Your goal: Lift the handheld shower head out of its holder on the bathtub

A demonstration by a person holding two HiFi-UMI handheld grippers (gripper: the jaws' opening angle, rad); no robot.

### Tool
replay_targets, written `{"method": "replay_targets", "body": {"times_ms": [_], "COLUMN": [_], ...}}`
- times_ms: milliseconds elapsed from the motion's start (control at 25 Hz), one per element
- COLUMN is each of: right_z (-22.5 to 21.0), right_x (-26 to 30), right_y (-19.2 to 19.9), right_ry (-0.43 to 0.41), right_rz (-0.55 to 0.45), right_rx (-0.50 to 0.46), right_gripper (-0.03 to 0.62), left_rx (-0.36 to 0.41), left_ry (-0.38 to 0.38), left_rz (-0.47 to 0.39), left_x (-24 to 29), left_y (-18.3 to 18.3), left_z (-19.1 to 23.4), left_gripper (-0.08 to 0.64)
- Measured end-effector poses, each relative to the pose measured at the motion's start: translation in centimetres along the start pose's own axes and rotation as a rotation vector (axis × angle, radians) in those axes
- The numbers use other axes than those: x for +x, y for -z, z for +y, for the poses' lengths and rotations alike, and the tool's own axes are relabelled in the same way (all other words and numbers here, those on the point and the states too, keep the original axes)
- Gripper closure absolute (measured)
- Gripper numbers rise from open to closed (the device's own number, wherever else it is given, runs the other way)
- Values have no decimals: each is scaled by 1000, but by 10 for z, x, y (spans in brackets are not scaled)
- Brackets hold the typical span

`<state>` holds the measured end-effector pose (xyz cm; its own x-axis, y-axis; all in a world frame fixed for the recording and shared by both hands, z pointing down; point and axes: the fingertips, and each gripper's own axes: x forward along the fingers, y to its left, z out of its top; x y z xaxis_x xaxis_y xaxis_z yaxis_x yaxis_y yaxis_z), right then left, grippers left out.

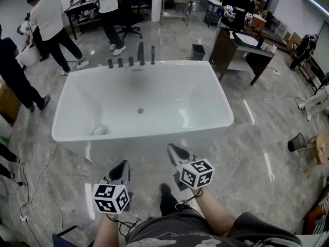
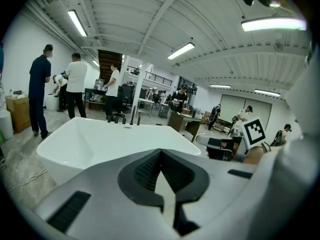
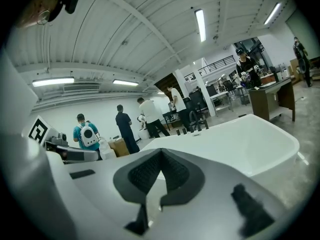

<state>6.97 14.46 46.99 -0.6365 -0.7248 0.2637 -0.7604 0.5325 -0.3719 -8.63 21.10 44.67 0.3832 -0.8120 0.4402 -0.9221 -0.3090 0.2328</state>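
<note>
A white bathtub point(image 1: 67, 130) stands on the grey marble floor. Black fittings line its far rim: low knobs, a tall spout point(image 1: 141, 53), and a slim upright handheld shower head point(image 1: 152, 54) in its holder at the right end. Both grippers hang over the floor on the tub's near side, far from the fittings. My left gripper point(image 1: 123, 169) is shut and holds nothing. My right gripper point(image 1: 174, 150), just short of the near rim, is also shut and holds nothing. In the left gripper view its jaws point(image 2: 160, 151) meet below the tub point(image 2: 100, 134). The right gripper view point(image 3: 161, 151) shows the same.
A small white object point(image 1: 99, 130) lies in the tub's near left corner. Several people stand beyond the tub among desks, with a dark bin point(image 1: 198, 51) and a brown desk point(image 1: 241, 53) at the far right. Cables point(image 1: 36, 184) trail on the floor at left.
</note>
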Motion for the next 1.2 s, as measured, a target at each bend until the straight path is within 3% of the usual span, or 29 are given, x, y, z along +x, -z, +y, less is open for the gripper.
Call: {"method": "replay_targets", "body": {"times_ms": [360,800,1200], "right_z": [-62,-82,-75], "right_x": [38,60,91], "right_y": [-33,-45,-68], "right_ry": [-11,-20,78], "right_rz": [11,17,21], "right_rx": [6,1,-38], "right_gripper": [569,568,568], "left_rx": [24,-7,-9], "left_ry": [-36,-102,13], "left_rz": [22,-17,-49], "left_x": [69,82,117], "left_y": [-36,-62,-101], "left_z": [-1,19,60], "left_gripper": [546,545,545]}}
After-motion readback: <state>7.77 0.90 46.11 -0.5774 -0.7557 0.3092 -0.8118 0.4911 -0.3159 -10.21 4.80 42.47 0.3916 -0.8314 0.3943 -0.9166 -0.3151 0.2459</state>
